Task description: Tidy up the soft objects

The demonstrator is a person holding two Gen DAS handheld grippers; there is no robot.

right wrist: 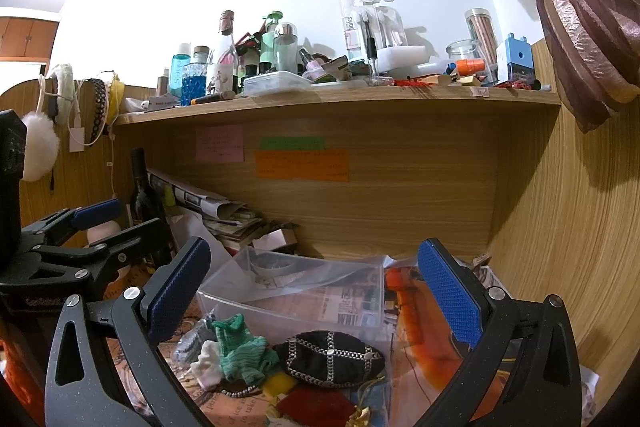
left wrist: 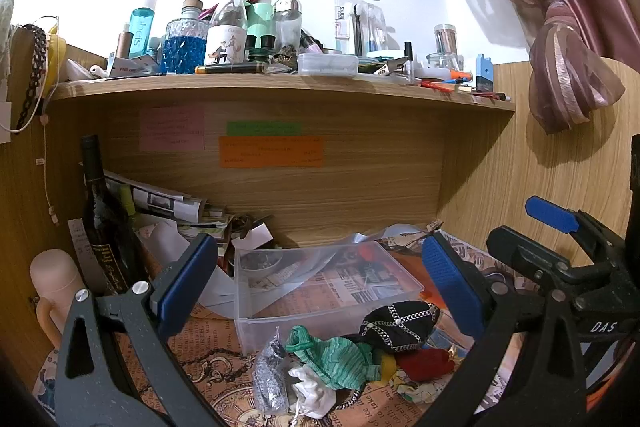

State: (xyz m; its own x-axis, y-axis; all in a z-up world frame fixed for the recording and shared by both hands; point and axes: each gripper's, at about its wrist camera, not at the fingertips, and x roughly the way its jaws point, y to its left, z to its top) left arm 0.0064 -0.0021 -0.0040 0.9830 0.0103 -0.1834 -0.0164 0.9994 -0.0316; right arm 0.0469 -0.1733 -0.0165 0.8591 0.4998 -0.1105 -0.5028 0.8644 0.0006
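A heap of soft things lies on the patterned desk mat in front of a clear plastic box [left wrist: 320, 287]: a black pouch with a chain pattern [left wrist: 398, 325], a green knitted piece [left wrist: 340, 357], a grey glittery pouch [left wrist: 270, 375], a white cloth [left wrist: 312, 393], a red pouch [left wrist: 424, 363] and a yellow piece [left wrist: 386, 367]. The box [right wrist: 296, 291] holds only a plastic sheet. My left gripper [left wrist: 320, 287] is open and empty above the heap. My right gripper [right wrist: 314, 291] is open and empty above the black pouch [right wrist: 332, 359] and green piece [right wrist: 240, 351].
A dark wine bottle [left wrist: 104, 223], stacked papers [left wrist: 168, 207] and a pink mug [left wrist: 60, 287] stand at the left. A crowded shelf [left wrist: 280, 87] of bottles and jars runs overhead. A wooden panel [left wrist: 520, 187] and a tied curtain [left wrist: 568, 67] close the right side.
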